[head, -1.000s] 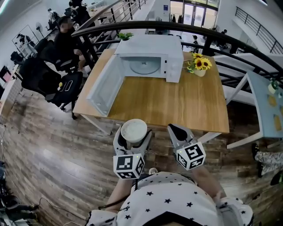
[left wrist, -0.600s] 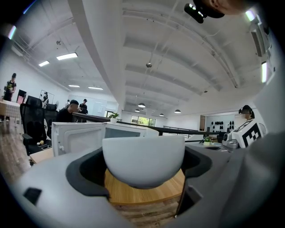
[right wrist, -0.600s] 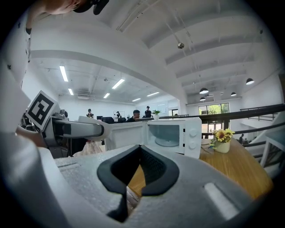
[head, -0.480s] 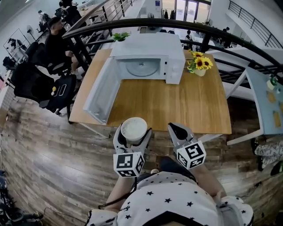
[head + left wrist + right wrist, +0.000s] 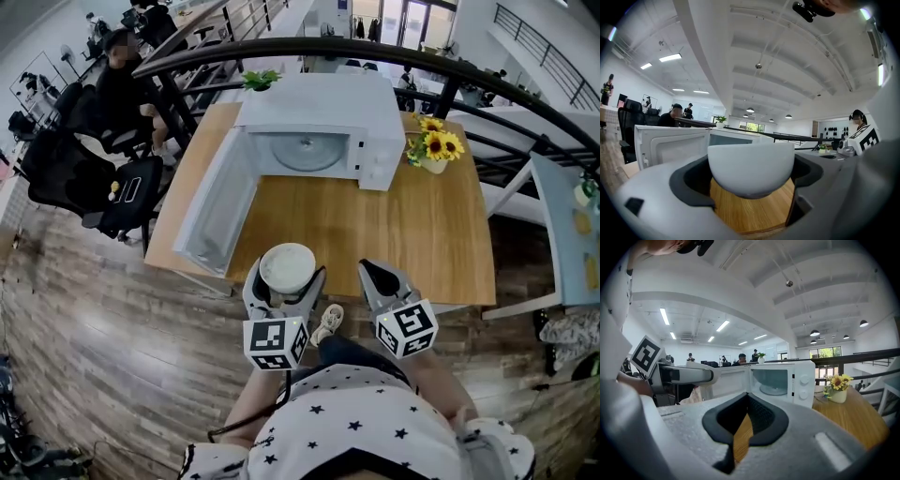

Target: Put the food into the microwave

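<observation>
A white bowl (image 5: 287, 268) of pale food sits clamped in my left gripper (image 5: 284, 281), just off the near edge of the wooden table (image 5: 394, 234). In the left gripper view the bowl (image 5: 751, 168) fills the space between the dark pads. The white microwave (image 5: 323, 122) stands at the table's far side, its door (image 5: 217, 204) swung wide to the left and the glass turntable (image 5: 307, 153) bare. My right gripper (image 5: 378, 279) hovers beside the left one, jaws shut with nothing in them. In the right gripper view the microwave (image 5: 783, 380) lies ahead.
A small vase of sunflowers (image 5: 436, 150) stands right of the microwave. A dark curved railing (image 5: 525, 103) runs behind the table. A seated person and black office chairs (image 5: 84, 159) are at the far left. A light table (image 5: 567, 234) is at the right.
The view has drawn slightly nearer the table. Both grippers keep their pose, the bowl still held in the left one. A shoe now shows below the grippers.
</observation>
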